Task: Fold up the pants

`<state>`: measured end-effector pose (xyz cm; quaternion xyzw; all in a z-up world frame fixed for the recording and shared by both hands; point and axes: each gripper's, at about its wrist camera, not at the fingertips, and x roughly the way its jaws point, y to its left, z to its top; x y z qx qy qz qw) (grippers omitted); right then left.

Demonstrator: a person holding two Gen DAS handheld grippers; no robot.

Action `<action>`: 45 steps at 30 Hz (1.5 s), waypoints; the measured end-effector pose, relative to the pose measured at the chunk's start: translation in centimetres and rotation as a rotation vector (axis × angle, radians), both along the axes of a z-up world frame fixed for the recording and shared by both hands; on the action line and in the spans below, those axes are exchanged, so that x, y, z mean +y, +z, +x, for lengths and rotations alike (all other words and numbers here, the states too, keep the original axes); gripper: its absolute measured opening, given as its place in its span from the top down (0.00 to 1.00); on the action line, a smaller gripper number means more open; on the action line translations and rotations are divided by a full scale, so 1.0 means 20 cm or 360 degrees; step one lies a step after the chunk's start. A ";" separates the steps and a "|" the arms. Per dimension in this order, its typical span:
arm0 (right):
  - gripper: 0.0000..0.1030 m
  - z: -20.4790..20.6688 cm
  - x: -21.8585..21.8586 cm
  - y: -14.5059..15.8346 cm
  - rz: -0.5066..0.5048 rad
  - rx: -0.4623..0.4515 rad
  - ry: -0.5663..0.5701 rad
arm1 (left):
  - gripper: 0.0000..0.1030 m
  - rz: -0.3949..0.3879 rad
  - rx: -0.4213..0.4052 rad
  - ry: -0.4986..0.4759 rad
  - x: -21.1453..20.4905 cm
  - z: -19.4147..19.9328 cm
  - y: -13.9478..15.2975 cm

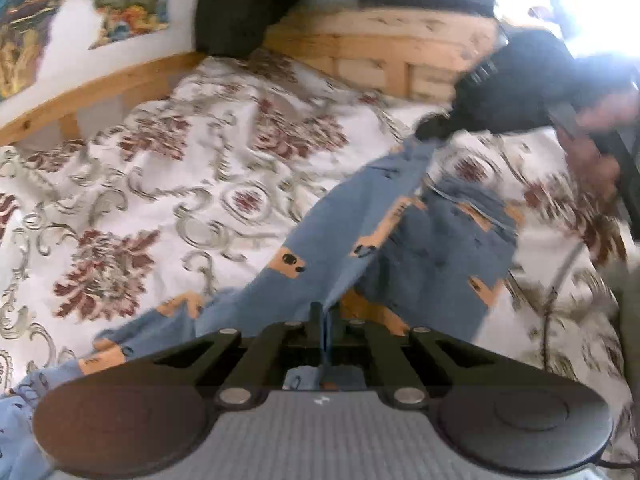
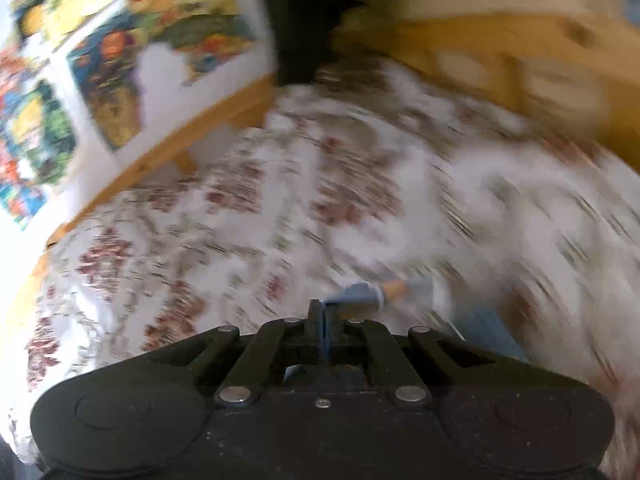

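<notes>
Both grippers' fingers (image 1: 316, 312) (image 2: 316, 312) pinch the blue pants (image 1: 332, 240) (image 2: 360, 294).

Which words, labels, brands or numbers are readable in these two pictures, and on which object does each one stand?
No text can be read with certainty.
Poster on the wall: dark marks near its top edge, too blurred to read.
Left gripper body: a small white mark, too small to read.
Pants: printed figures only, no letters visible.
Right wrist view: motion blur, nothing legible.
</notes>
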<state>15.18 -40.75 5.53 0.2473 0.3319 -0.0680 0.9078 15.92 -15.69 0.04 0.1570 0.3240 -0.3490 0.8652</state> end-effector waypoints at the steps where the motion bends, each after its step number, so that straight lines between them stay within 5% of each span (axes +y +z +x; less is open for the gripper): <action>1: 1.00 -0.06 -0.02 -0.05 0.0012 0.0033 -0.0044 | 0.99 0.0024 0.0006 -0.0024 -0.01 -0.02 -0.01; 5: 1.00 -0.18 -0.08 -0.24 0.0170 0.0148 -0.0206 | 0.99 0.0128 0.0025 -0.0093 -0.07 -0.08 -0.07; 9: 1.00 -0.13 -0.08 -0.22 0.0137 0.0086 -0.0172 | 0.99 0.0160 -0.0005 -0.0065 -0.11 -0.09 -0.07; 12: 1.00 0.00 -0.05 -0.07 -0.0096 -0.0059 -0.0002 | 0.99 0.0106 -0.0025 -0.0006 -0.14 -0.06 -0.03; 16: 1.00 0.02 0.10 0.22 -0.0637 -0.0341 0.0230 | 0.99 0.0001 -0.0058 0.0031 -0.16 -0.02 0.05; 18: 1.00 -0.03 0.16 0.23 -0.0831 -0.0323 0.0228 | 0.99 -0.0016 -0.0057 0.0008 -0.16 -0.02 0.06; 23: 1.00 -0.18 0.03 -0.08 -0.0517 0.0148 -0.0062 | 0.99 0.0091 0.0018 -0.0061 -0.17 -0.04 -0.03; 26: 1.00 -0.28 -0.02 -0.21 -0.0343 0.0306 -0.0186 | 0.99 0.0120 0.0074 -0.0107 -0.16 -0.08 -0.08; 39: 1.00 -0.32 0.05 -0.18 -0.0461 0.0305 -0.0170 | 0.99 0.0223 0.0099 -0.0163 -0.19 -0.13 -0.17; 45: 1.00 -0.31 -0.07 -0.26 -0.0192 0.0426 -0.0258 | 0.99 0.0230 0.0121 -0.0161 -0.19 -0.13 -0.18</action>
